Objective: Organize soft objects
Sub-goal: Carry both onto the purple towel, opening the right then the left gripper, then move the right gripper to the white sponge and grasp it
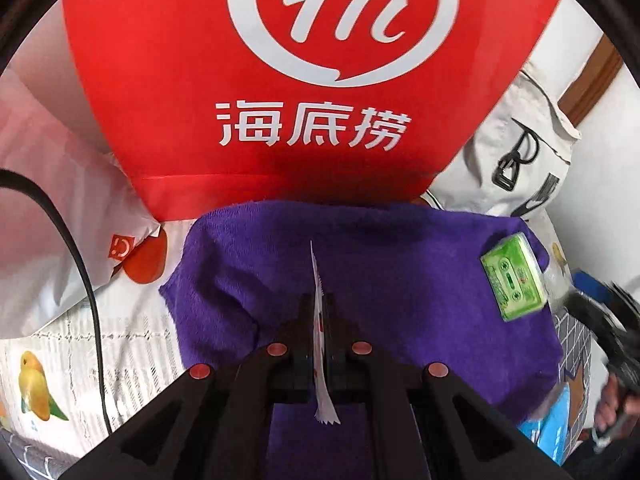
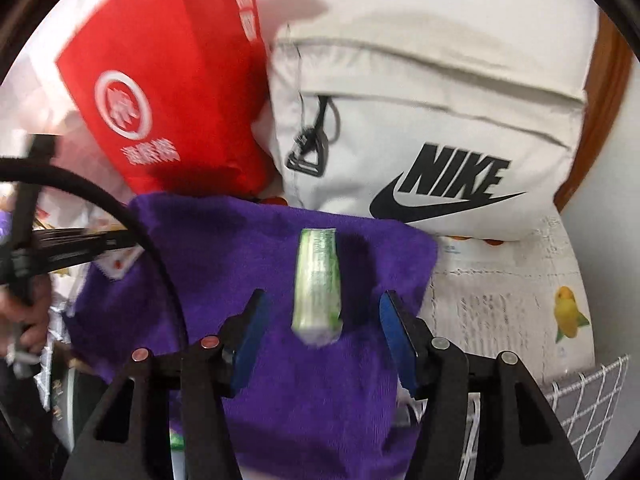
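Note:
A purple towel lies spread on the bed; it also shows in the right wrist view. My left gripper is shut on a thin white sachet with red print, held edge-on above the towel. A green tissue pack lies on the towel's right side. In the right wrist view the green tissue pack lies between the blue pads of my open right gripper, not touched by them.
A red paper bag with a white logo stands behind the towel. A cream Nike bag leans at the right. The bedsheet has a bird print. A black cable runs at the left.

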